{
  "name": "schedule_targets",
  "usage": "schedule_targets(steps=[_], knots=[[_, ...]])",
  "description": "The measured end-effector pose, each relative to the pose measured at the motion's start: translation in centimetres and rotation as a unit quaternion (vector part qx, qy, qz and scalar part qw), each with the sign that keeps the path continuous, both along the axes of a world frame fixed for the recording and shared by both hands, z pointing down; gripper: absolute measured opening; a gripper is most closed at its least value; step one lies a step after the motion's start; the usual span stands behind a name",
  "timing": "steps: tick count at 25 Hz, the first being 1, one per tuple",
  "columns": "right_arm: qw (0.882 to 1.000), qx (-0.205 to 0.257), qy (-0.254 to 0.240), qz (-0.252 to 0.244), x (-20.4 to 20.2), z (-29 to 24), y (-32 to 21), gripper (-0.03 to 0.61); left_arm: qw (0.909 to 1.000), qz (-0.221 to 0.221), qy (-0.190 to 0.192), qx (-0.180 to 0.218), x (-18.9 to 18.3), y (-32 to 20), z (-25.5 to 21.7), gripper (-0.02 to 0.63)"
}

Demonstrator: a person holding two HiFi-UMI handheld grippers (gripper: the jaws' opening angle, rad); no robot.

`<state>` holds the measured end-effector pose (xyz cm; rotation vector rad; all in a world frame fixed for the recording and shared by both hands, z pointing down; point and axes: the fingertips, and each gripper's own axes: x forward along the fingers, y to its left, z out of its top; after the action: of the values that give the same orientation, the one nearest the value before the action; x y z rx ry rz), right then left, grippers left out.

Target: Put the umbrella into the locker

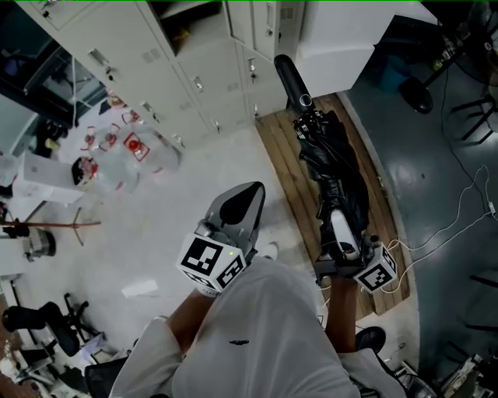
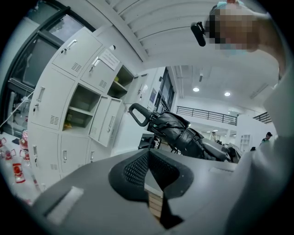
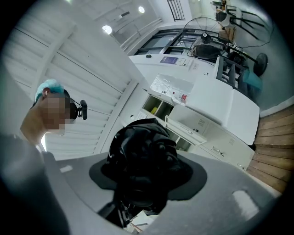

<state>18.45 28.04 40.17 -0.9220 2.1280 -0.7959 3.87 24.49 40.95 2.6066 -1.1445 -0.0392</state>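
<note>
A folded black umbrella stretches away from me toward the lockers, its curved handle at the far end. My right gripper is shut on the umbrella's near end; the dark bundle fills the space between its jaws in the right gripper view. My left gripper hangs beside it to the left, shut and holding nothing. The left gripper view shows the umbrella to the right of an open locker compartment. The cream lockers run along the top of the head view, one door open.
A wooden pallet lies on the floor below the umbrella. Clear bags of red-labelled bottles sit at the left. A white cabinet stands right of the lockers. A floor fan and loose cables are at the right.
</note>
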Motion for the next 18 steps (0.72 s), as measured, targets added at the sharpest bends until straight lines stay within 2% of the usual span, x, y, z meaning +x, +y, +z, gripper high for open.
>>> schedule_targets(steps=[7, 13, 18], knots=[[1.000, 0.001, 0.007, 0.009, -0.1, -0.7, -6.4, 0.249, 1.0000, -0.004, 0.002, 0.002, -0.6, -6.9, -0.9, 0.014], [1.000, 0.008, 0.009, 0.014, -0.8, -1.8, -11.5, 0.250, 0.9997, 0.007, 0.016, 0.016, -1.3, -12.6, -2.0, 0.014], [1.000, 0.009, 0.007, 0.019, -2.2, -3.2, -15.1, 0.252, 0.9994, 0.012, 0.030, 0.014, -2.6, -16.4, -2.9, 0.014]])
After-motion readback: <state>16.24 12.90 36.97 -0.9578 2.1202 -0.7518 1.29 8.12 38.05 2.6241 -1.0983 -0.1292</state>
